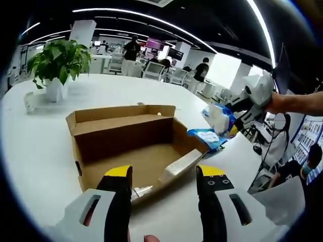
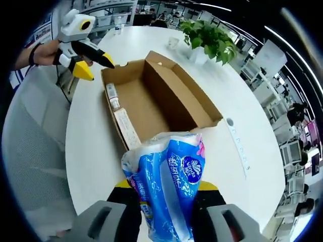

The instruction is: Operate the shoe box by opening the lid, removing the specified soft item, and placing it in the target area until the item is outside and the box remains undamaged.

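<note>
Right tongs (image 2: 169,194) grip the blue-white soft plastic pack (image 2: 169,186), already lifted from the open brown cardboard shoe box (image 2: 151,96) at twelve o'clock; placing remains; left tongs (image 1: 164,176) gape empty

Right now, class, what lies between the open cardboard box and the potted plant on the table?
Only bare white table lies between the box and the potted plant; both views show that stretch with nothing on it.
</note>
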`<action>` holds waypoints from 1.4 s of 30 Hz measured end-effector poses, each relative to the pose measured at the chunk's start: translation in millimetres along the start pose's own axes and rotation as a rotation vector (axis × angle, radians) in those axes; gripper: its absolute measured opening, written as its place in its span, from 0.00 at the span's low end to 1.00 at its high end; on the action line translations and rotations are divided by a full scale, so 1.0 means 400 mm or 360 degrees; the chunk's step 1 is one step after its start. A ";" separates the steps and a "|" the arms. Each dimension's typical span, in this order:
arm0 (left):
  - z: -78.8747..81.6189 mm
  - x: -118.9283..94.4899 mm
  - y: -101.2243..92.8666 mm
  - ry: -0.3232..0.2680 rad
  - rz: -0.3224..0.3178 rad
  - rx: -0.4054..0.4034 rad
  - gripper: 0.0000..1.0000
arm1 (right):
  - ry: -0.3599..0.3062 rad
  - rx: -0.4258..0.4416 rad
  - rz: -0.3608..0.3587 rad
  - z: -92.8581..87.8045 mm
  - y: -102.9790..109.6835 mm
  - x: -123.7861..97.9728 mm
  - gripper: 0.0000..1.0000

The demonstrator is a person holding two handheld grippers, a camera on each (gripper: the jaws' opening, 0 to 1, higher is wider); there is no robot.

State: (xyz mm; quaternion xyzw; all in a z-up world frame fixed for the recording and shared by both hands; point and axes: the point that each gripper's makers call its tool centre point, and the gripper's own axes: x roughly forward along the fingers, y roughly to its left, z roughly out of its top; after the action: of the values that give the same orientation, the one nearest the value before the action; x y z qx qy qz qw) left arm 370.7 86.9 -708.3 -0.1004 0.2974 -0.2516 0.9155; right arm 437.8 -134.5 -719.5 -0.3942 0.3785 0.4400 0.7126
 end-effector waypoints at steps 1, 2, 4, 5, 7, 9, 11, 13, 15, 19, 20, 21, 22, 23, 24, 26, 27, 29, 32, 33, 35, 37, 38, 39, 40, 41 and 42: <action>0.003 0.002 -0.003 0.0000 -0.0002 0.0000 0.52 | 0.0006 0.0008 -0.0005 -0.010 0.001 -0.003 0.34; 0.005 0.004 -0.005 -0.0001 -0.0002 0.0003 0.52 | 0.0015 0.0020 -0.0013 -0.027 -0.001 -0.006 0.34; 0.010 0.008 -0.008 0.0003 -0.0001 0.0016 0.52 | 0.0027 0.0038 -0.0019 -0.055 0.001 -0.013 0.34; 0.014 0.009 -0.009 0.0002 -0.0001 0.0018 0.52 | 0.0034 0.0047 -0.0022 -0.067 0.002 -0.016 0.34; 0.019 0.012 -0.012 0.0001 -0.0003 0.0024 0.52 | 0.0046 0.0060 -0.0023 -0.090 0.005 -0.021 0.34; 0.023 0.016 -0.013 0.0000 -0.0003 0.0028 0.52 | 0.0065 0.0081 -0.0028 -0.122 0.007 -0.028 0.34; 0.025 0.019 -0.013 0.0000 -0.0002 0.0026 0.52 | 0.0086 0.0118 -0.0029 -0.155 0.006 -0.032 0.34; 0.028 0.021 -0.018 -0.0001 -0.0005 0.0019 0.52 | 0.0104 0.0132 -0.0034 -0.186 0.001 -0.036 0.34; 0.032 0.022 -0.025 -0.0005 -0.0007 0.0019 0.52 | 0.0114 0.0151 -0.0039 -0.211 -0.002 -0.044 0.34; 0.038 0.026 -0.033 -0.0009 -0.0001 0.0029 0.52 | 0.0132 0.0181 -0.0050 -0.254 -0.010 -0.058 0.34; 0.040 0.027 -0.034 -0.0011 0.0003 0.0029 0.52 | 0.0138 0.0192 -0.0050 -0.268 -0.012 -0.061 0.34; 0.041 0.028 -0.034 -0.0013 0.0003 0.0026 0.52 | 0.0140 0.0194 -0.0050 -0.276 -0.014 -0.063 0.34; 0.042 0.030 -0.035 -0.0014 0.0004 0.0021 0.52 | 0.0147 0.0197 -0.0052 -0.289 -0.016 -0.066 0.34; 0.042 0.032 -0.035 -0.0013 0.0006 0.0023 0.52 | 0.0151 0.0195 -0.0053 -0.297 -0.018 -0.069 0.34; 0.041 0.033 -0.035 -0.0008 0.0010 0.0029 0.52 | 0.0156 0.0193 -0.0053 -0.308 -0.021 -0.073 0.34; 0.042 0.032 -0.032 -0.0008 0.0024 0.0031 0.52 | 0.0161 0.0195 -0.0057 -0.325 -0.027 -0.077 0.34; 0.043 0.030 -0.030 -0.0011 0.0033 0.0027 0.52 | 0.0166 0.0197 -0.0056 -0.338 -0.031 -0.079 0.34; 0.043 0.027 -0.028 -0.0013 0.0048 0.0017 0.52 | 0.0177 0.0194 -0.0048 -0.361 -0.037 -0.083 0.34; 0.038 0.022 -0.027 -0.0011 0.0075 0.0015 0.52 | 0.0199 0.0189 -0.0049 -0.398 -0.054 -0.089 0.34; 0.036 0.020 -0.028 -0.0011 0.0082 0.0015 0.52 | 0.0211 0.0190 -0.0050 -0.415 -0.062 -0.092 0.34; 0.033 0.016 -0.028 -0.0014 0.0098 0.0004 0.52 | 0.0224 0.0191 -0.0051 -0.436 -0.073 -0.095 0.34; 0.028 0.015 -0.031 -0.0012 0.0107 -0.0007 0.52 | 0.0235 0.0196 -0.0055 -0.456 -0.086 -0.099 0.34; 0.025 0.016 -0.035 -0.0009 0.0108 -0.0015 0.52 | 0.0231 0.0206 -0.0059 -0.466 -0.093 -0.103 0.34; 0.023 0.017 -0.039 -0.0007 0.0106 -0.0018 0.52 | 0.0230 0.0212 -0.0060 -0.473 -0.098 -0.104 0.34; 0.022 0.017 -0.043 -0.0006 0.0105 -0.0018 0.52 | 0.0233 0.0217 -0.0060 -0.481 -0.102 -0.105 0.34; 0.022 0.019 -0.048 -0.0001 0.0106 -0.0012 0.52 | 0.0236 0.0220 -0.0061 -0.488 -0.105 -0.105 0.34; 0.022 0.019 -0.050 0.0001 0.0108 -0.0008 0.52 | 0.0241 0.0222 -0.0060 -0.498 -0.110 -0.107 0.34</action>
State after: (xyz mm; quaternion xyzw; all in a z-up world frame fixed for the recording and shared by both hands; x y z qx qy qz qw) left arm 373.3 66.3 -698.4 -0.0924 0.3015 -0.2197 0.9232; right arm 426.4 -340.0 -751.9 -0.3827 0.4536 0.3681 0.7158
